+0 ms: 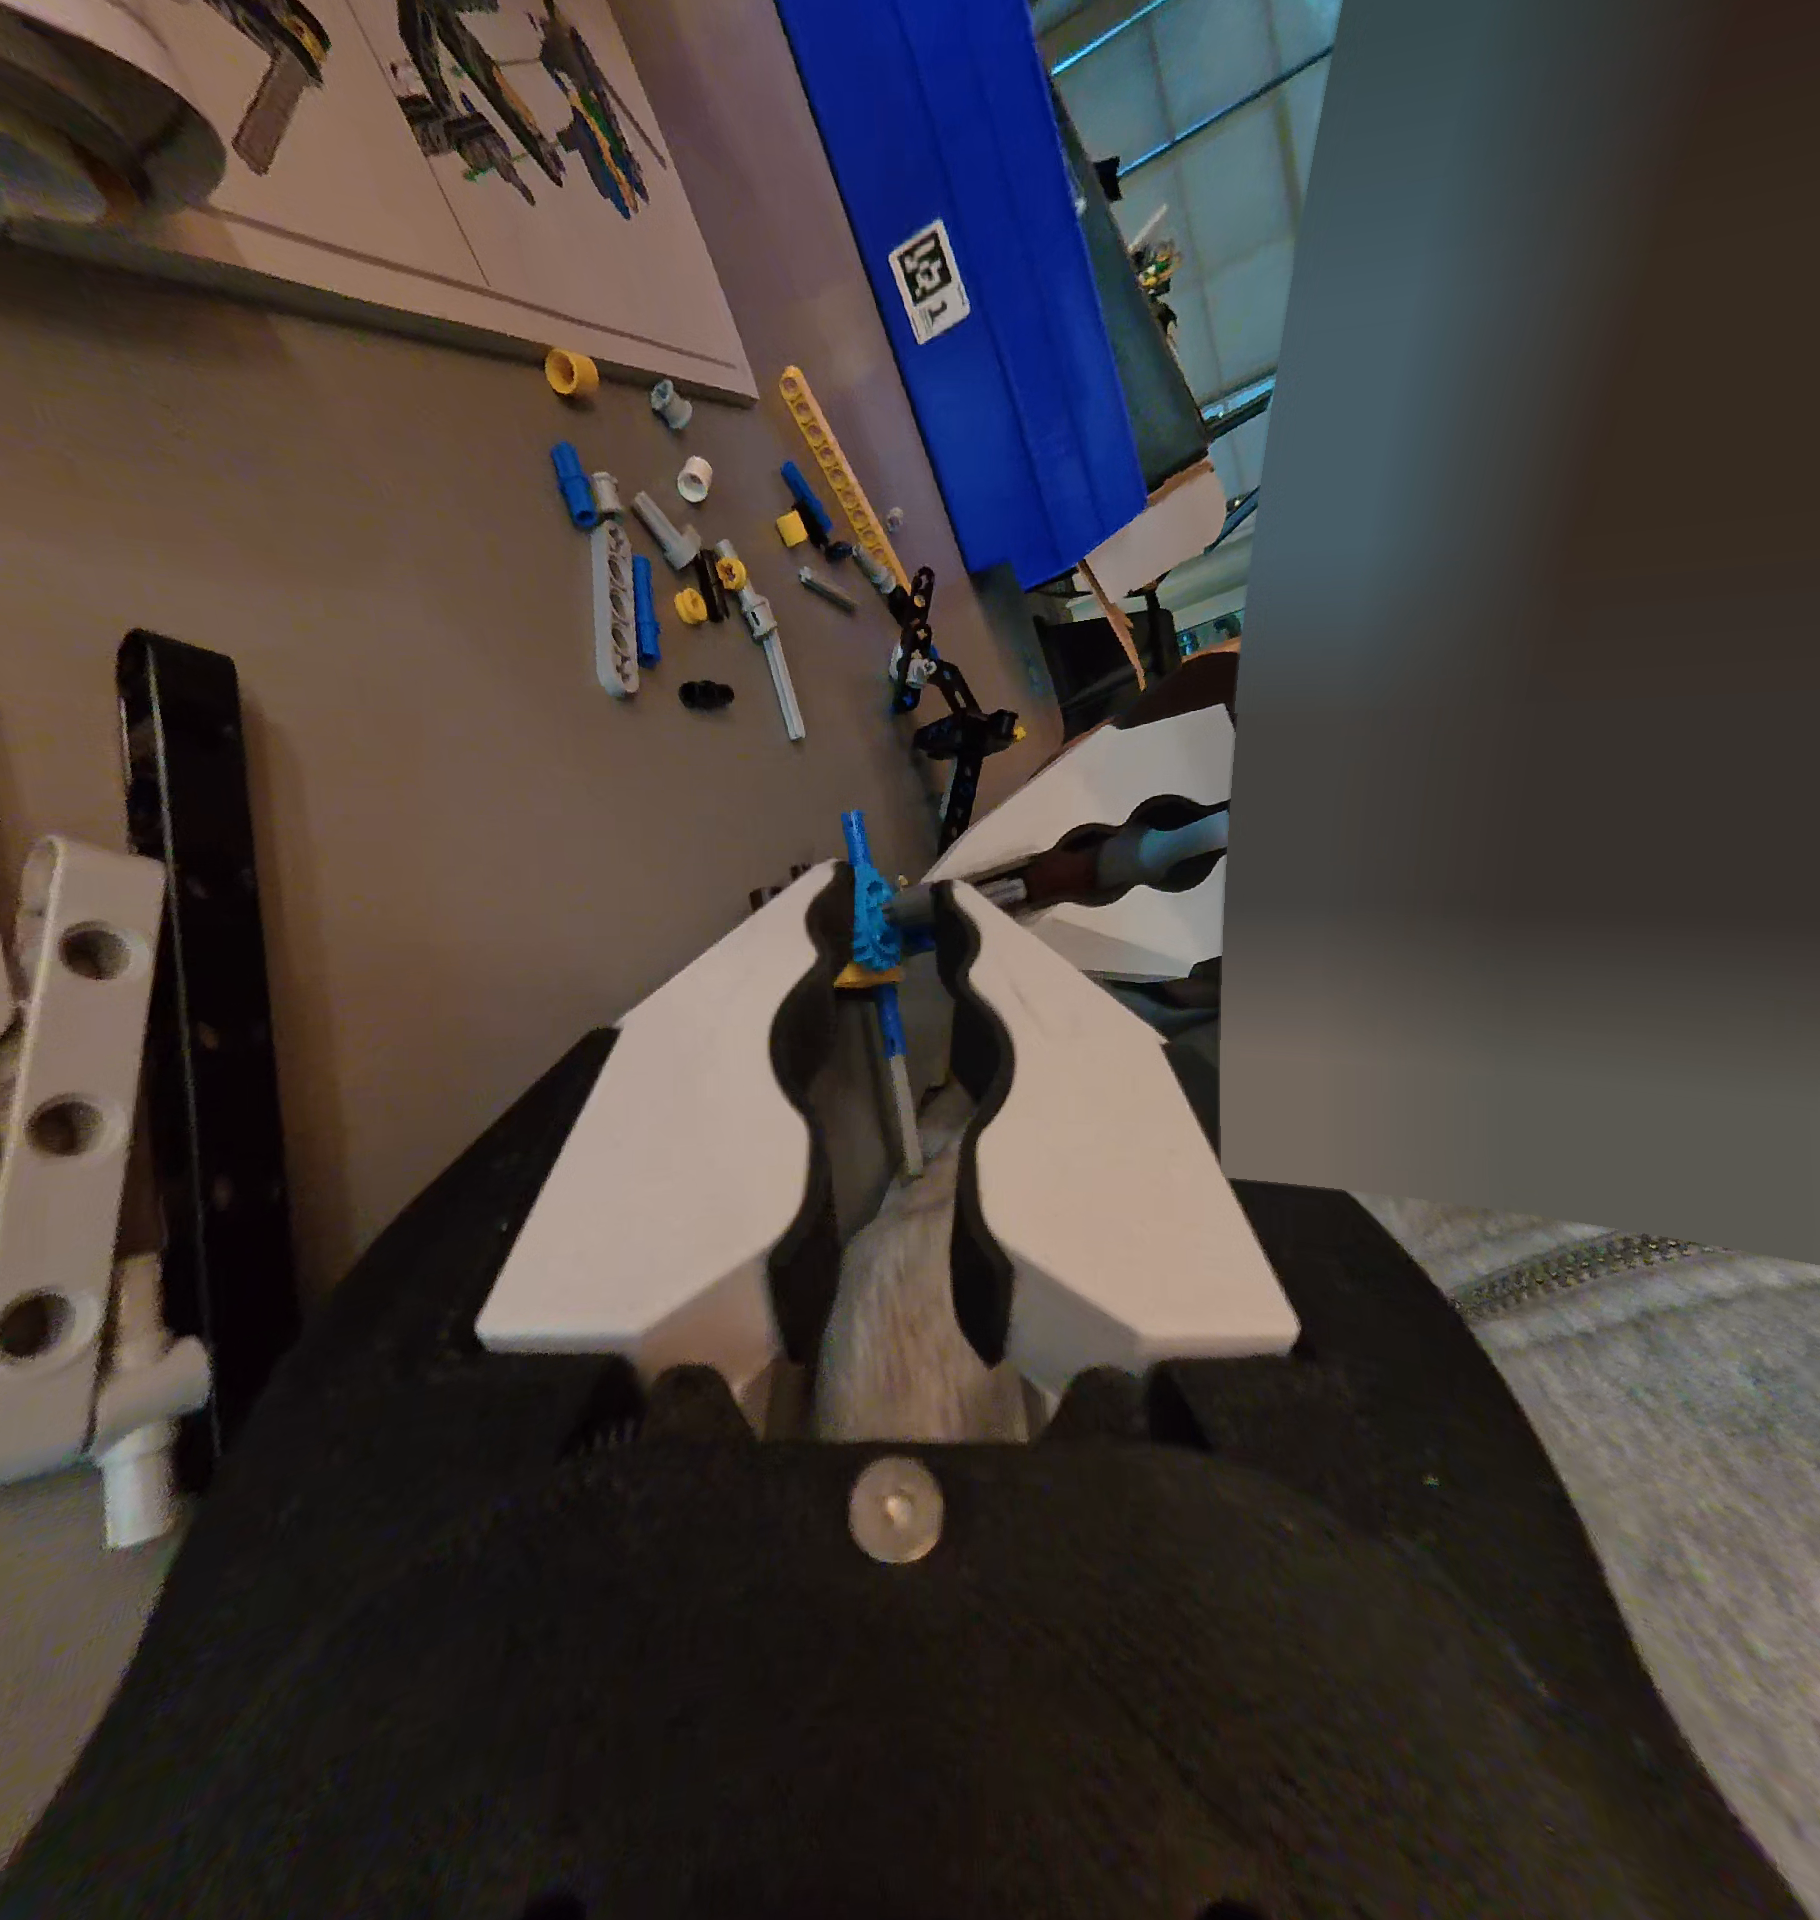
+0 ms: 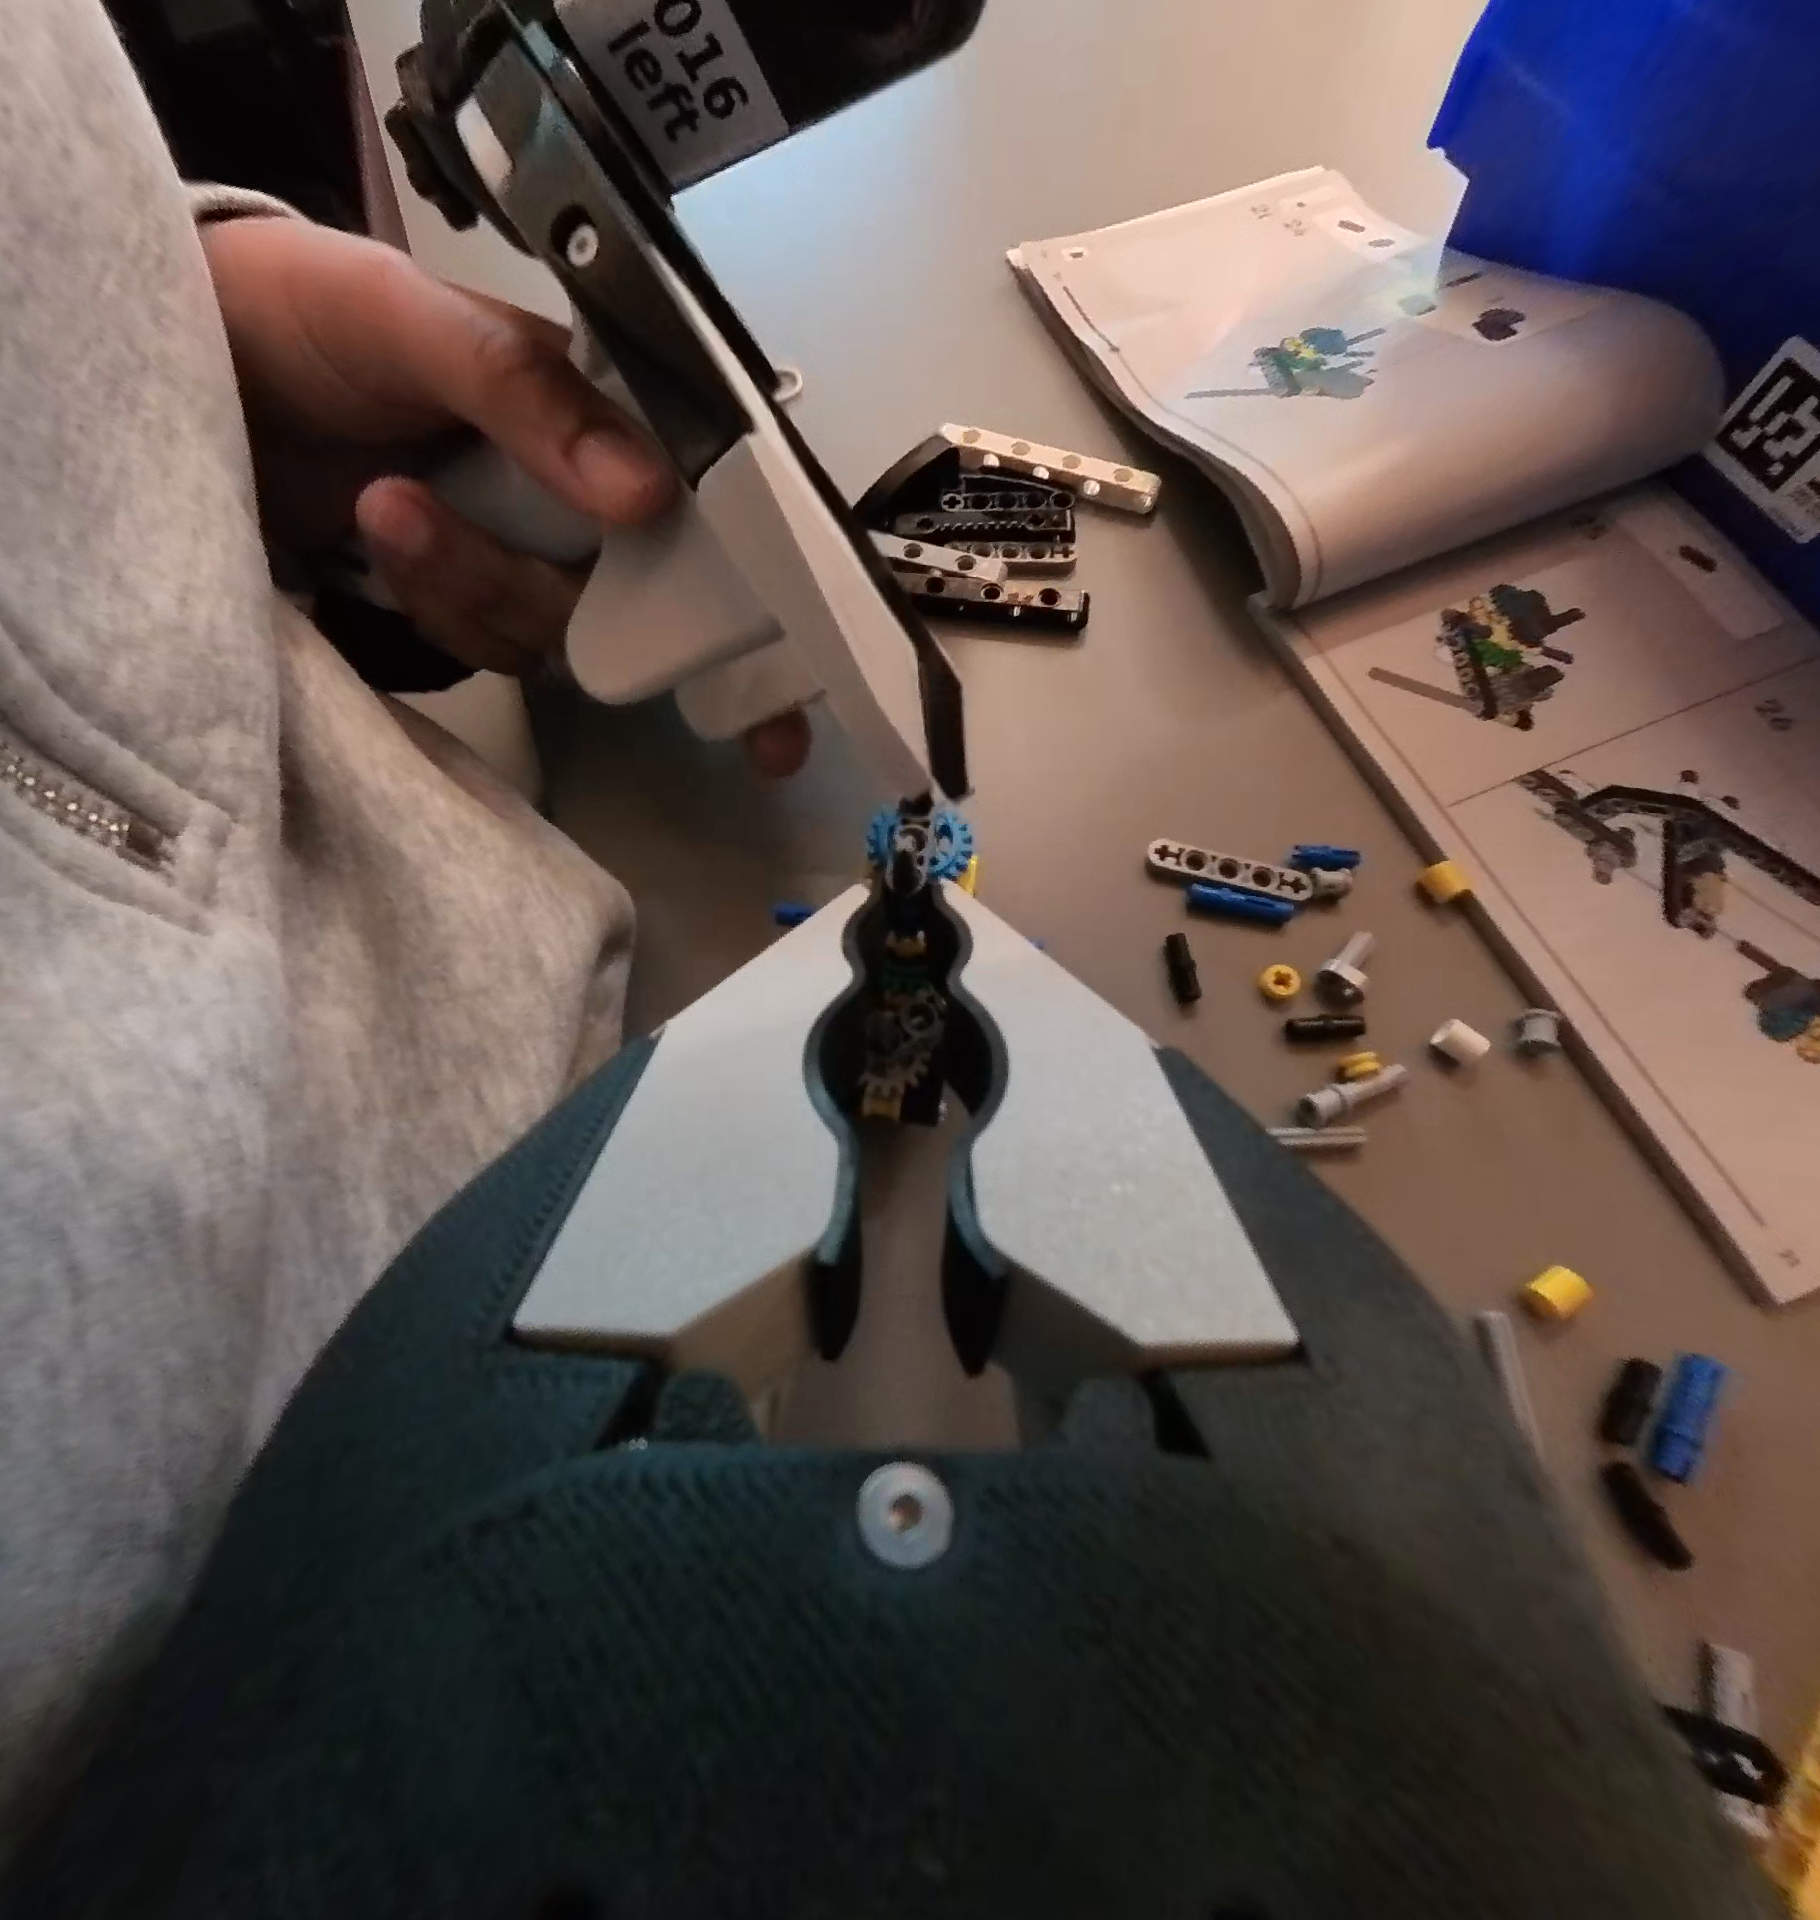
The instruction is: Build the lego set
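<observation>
A small lego assembly with a blue gear [image 1: 871, 914], a yellow piece and a grey axle [image 1: 898, 1091] is held between both grippers above the grey table [image 1: 418, 779]. My left gripper [image 1: 893, 894] is shut on the blue gear end. In the right wrist view the left gripper [image 2: 932, 795] comes down from the upper left onto the blue gear [image 2: 921, 831]. My right gripper [image 2: 911, 896] is shut on the assembly's dark geared body [image 2: 895, 1039]. It meets the left tips from the right in the left wrist view [image 1: 989, 883].
Loose pins, axles and bushes [image 2: 1301, 977] lie scattered on the table, also in the left wrist view [image 1: 677, 551]. An open instruction booklet [image 2: 1508, 727] and a blue bin [image 2: 1664, 156] lie beyond. Stacked beams [image 2: 999, 530] sit farther back. A hand [image 2: 470, 436] and a grey sweater [image 2: 158, 935] are at left. Only a small space, under 4 cm, lies between the two pairs of fingers.
</observation>
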`<move>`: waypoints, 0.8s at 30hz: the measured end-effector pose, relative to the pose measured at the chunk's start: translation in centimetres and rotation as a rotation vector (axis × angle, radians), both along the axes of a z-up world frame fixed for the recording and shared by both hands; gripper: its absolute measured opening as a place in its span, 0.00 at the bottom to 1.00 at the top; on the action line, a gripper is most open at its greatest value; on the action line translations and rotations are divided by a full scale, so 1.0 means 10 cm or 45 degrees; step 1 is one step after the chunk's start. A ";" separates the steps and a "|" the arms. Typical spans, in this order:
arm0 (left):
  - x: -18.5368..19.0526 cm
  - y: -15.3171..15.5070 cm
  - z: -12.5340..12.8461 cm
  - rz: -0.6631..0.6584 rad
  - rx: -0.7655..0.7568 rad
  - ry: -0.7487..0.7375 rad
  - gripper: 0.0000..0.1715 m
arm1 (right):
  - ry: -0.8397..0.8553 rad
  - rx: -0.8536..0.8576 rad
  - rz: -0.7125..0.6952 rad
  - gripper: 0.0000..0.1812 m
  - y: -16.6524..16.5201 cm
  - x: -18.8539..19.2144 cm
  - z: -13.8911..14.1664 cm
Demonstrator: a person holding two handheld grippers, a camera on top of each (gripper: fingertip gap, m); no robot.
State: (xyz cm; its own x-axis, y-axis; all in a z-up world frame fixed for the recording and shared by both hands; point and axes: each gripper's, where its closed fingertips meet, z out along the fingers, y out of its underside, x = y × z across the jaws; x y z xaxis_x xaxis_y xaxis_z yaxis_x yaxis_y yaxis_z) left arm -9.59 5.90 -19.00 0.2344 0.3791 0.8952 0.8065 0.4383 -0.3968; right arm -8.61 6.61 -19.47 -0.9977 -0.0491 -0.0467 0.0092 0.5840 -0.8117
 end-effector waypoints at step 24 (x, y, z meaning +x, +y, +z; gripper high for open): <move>0.04 0.01 -0.05 -0.028 -0.014 0.000 0.10 | -0.069 -0.017 0.006 0.03 0.00 0.00 0.00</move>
